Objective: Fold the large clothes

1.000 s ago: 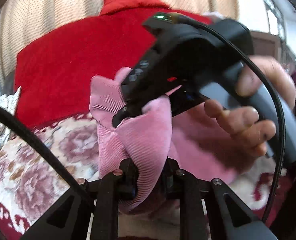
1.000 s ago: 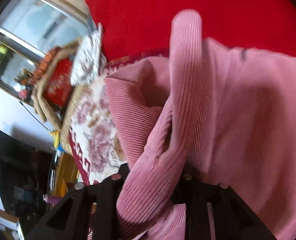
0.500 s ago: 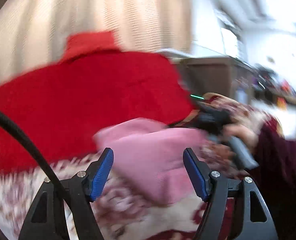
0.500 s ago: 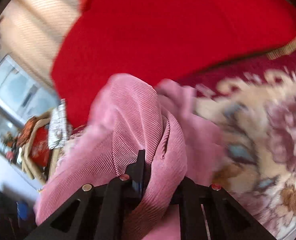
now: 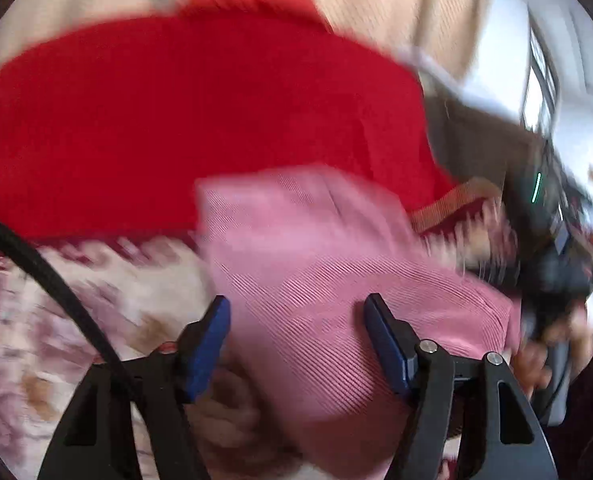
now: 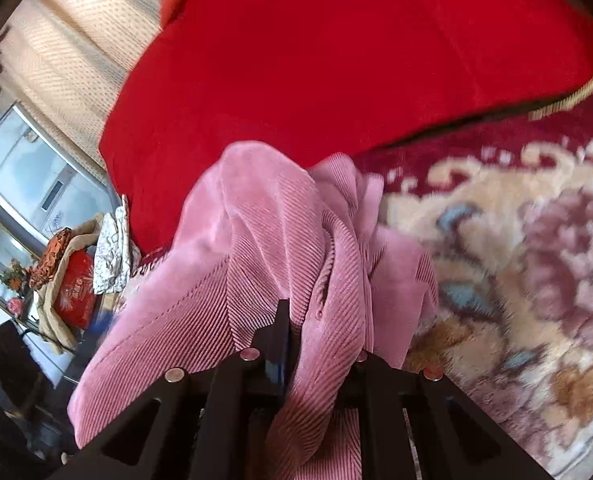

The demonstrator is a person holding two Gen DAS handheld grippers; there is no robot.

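A pink corduroy garment (image 5: 320, 280) lies bunched on a floral blanket (image 5: 36, 320). My left gripper (image 5: 296, 340) is open, its blue pads on either side of the garment's near edge with nothing held. My right gripper (image 6: 320, 344) is shut on a thick fold of the pink garment (image 6: 256, 240) and holds it above the blanket (image 6: 516, 280). In the left wrist view the right gripper's black body (image 5: 556, 264) shows at the far right, blurred.
A large red cushion (image 5: 196, 120) stands behind the garment, also in the right wrist view (image 6: 336, 60). Beige curtains (image 6: 56, 60) hang behind it. At far left a window ledge holds a red bag (image 6: 74, 292) and clutter.
My left gripper let go of the pink garment, opened and pulled back. My right gripper kept its hold and carried its fold to the right, away from the left gripper.
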